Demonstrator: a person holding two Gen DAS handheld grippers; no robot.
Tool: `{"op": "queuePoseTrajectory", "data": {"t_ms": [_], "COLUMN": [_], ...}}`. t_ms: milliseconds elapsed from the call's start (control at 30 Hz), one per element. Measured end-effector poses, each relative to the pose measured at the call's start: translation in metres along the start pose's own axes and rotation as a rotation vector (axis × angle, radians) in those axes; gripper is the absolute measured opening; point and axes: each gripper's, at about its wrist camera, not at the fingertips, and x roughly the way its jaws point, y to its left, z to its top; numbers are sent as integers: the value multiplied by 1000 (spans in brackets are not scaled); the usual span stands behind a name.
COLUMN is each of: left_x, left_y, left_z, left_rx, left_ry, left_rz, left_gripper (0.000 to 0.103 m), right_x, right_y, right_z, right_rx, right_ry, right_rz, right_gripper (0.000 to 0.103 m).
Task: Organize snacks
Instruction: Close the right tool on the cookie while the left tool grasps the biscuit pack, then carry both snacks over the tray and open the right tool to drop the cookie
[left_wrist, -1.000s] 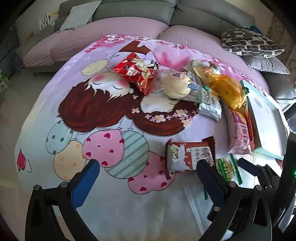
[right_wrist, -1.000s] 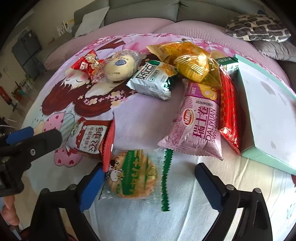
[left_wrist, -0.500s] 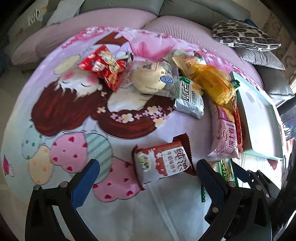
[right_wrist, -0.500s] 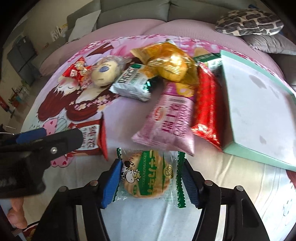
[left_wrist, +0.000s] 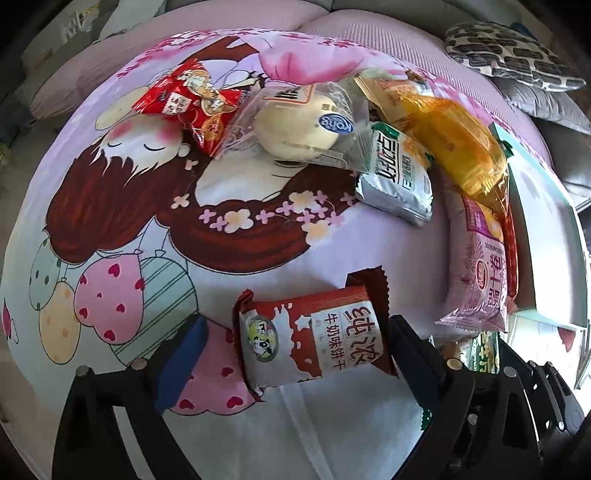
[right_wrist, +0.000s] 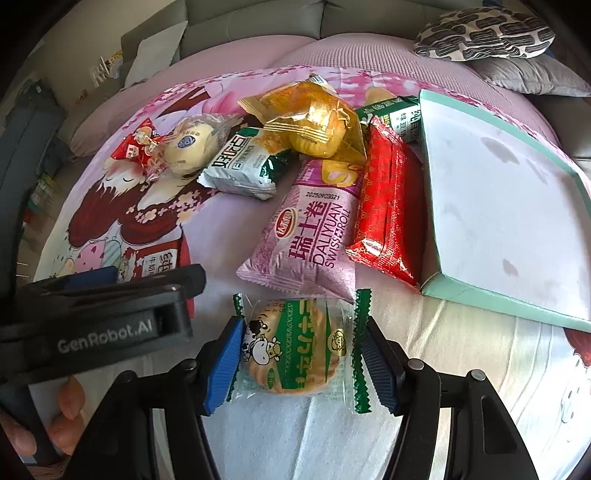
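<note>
The right gripper (right_wrist: 301, 360) has its two blue pads (right_wrist: 223, 365) pressed against the crimped green side seams of the rice-cracker packet (right_wrist: 295, 349), gripping it. The packet lies flat on the printed bedsheet (right_wrist: 461, 343), just in front of the pink Swiss-roll pack (right_wrist: 310, 240).

The left gripper (left_wrist: 295, 354) stands wide apart. The brown-and-white milk biscuit pack (left_wrist: 314, 341) lies between its fingers; the right finger is at the pack's crimped end, while the left blue pad (left_wrist: 181, 363) is clear of it.

The surface is a cartoon-print sheet spread over a pink cushion-like seat, with grey sofa backs and a patterned black-and-white pillow (right_wrist: 484, 33) behind. A shallow teal-rimmed tray (right_wrist: 502, 299) lies to the right, beside a red packet (right_wrist: 388, 206). Farther back lie a yellow cake packet (right_wrist: 314, 122), a white-and-green packet (right_wrist: 240, 166), a wrapped bun (right_wrist: 188, 149) and a small red packet (right_wrist: 135, 147).

In the right wrist view, the rice-cracker packet's long axis runs across the fingers, seam to seam. In the left wrist view, the biscuit pack's long axis also runs across the gap, tilted slightly, with its cow emblem toward the left finger.
</note>
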Motion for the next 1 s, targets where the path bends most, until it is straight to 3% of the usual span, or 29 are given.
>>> {"op": "queuePoseTrajectory", "data": {"t_ms": [167, 333, 733, 1000], "left_x": [-5, -11, -43, -75], "left_y": [2, -2, 32, 39], "left_z": [1, -7, -18, -17], "left_rx": [8, -1, -73, -97], "left_ry": [-8, -20, -74, -152], "left_rz": [-13, -17, -28, -41], "left_gripper": [76, 71, 70, 70], "right_x": [-3, -4, -20, -47], "right_y": [-1, -2, -1, -5], "right_z": [-1, -2, -3, 0], "right_rx": [2, 3, 10, 36], "right_ry": [-4, -2, -27, -110], "right_rz": [12, 26, 123, 181], "right_gripper": [60, 57, 55, 55]}}
